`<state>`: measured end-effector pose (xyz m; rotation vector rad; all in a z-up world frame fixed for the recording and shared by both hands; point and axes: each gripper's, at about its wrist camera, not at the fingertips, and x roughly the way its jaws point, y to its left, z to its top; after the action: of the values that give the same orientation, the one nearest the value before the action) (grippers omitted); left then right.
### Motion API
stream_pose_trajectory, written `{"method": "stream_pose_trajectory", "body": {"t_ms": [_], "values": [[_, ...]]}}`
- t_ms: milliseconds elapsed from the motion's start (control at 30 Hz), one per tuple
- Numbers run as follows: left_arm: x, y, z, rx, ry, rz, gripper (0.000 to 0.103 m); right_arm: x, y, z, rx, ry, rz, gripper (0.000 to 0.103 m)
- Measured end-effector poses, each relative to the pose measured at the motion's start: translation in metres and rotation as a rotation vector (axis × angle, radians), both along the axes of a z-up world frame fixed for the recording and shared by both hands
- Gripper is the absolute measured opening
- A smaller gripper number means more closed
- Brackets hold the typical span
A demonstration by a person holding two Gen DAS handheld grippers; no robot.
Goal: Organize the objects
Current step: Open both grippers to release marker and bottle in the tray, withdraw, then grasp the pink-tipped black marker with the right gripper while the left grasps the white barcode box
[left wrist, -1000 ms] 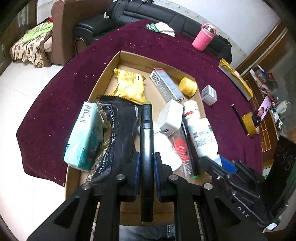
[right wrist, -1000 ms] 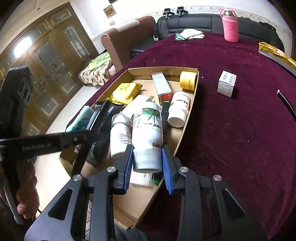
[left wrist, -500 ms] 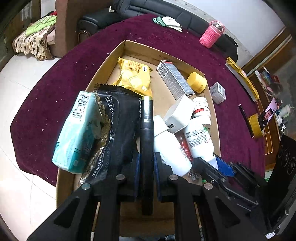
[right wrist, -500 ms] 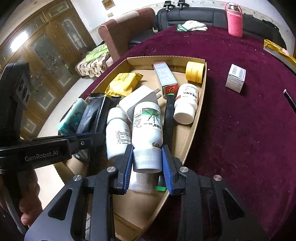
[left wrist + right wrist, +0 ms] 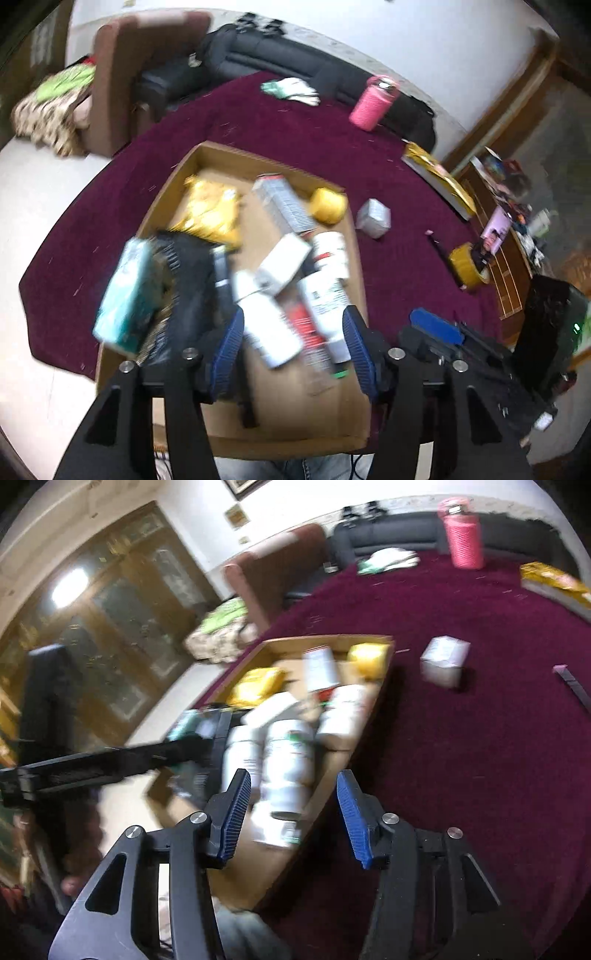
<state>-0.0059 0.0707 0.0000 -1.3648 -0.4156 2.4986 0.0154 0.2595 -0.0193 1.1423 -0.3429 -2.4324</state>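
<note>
Both views are motion-blurred, so no label, brand or print can be read on anything. The left gripper [image 5: 293, 341] has just been opening: its blue pads stand wide apart above the cardboard box [image 5: 280, 424], pressing on nothing, with the box's contents lying below the gap. The black tube [image 5: 221, 266] lies in the box beside the black packet [image 5: 188, 280] and the teal tissue pack [image 5: 123, 291]. The right gripper [image 5: 291, 808] has likewise just been opening and is wide, its pads clear of the white bottle [image 5: 288, 760], which rests in the box [image 5: 332, 775] next to a second white bottle [image 5: 242, 749]. Farther back in the box lie a yellow packet [image 5: 210, 210], a grey carton [image 5: 284, 203] and a yellow round tub [image 5: 328, 201]. On the maroon tablecloth [image 5: 480, 757] outside the box sit a small white carton [image 5: 443, 659] and a pink bottle [image 5: 463, 541].
</note>
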Motion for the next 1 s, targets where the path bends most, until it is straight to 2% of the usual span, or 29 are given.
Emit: {"method": "stream_pose_trajectory", "body": {"t_ms": [133,200,233,400,533,600,733,867,1000], "values": [[-0.010,0.030,0.007,-0.037,0.011,-0.073,0.058,-0.001,0.049,0.004,-0.006,-0.003,-0.075,0.049],[-0.019,0.048,0.005,-0.041,0.001,-0.110,0.060,-0.006,0.070,0.005,0.069,0.004,-0.119,0.049],[-0.024,0.057,0.003,-0.046,-0.007,-0.123,0.060,-0.012,0.082,0.003,0.108,-0.021,-0.151,0.049],[-0.045,0.099,-0.004,-0.064,-0.026,-0.177,0.060,-0.044,0.135,-0.014,0.218,-0.081,-0.226,0.049],[-0.063,0.122,-0.013,-0.060,-0.054,-0.197,0.060,-0.070,0.172,-0.025,0.228,-0.116,-0.262,0.049],[-0.071,0.130,-0.016,-0.069,-0.061,-0.201,0.060,-0.083,0.180,-0.029,0.237,-0.134,-0.253,0.049],[-0.087,0.145,-0.022,-0.088,-0.064,-0.209,0.060,-0.110,0.193,-0.032,0.350,-0.159,-0.287,0.049],[-0.103,0.154,-0.029,-0.111,-0.078,-0.222,0.060,-0.127,0.202,-0.024,0.365,-0.139,-0.305,0.048],[-0.112,0.162,-0.032,-0.141,-0.078,-0.234,0.060,-0.146,0.211,-0.030,0.357,-0.151,-0.301,0.048]]}}
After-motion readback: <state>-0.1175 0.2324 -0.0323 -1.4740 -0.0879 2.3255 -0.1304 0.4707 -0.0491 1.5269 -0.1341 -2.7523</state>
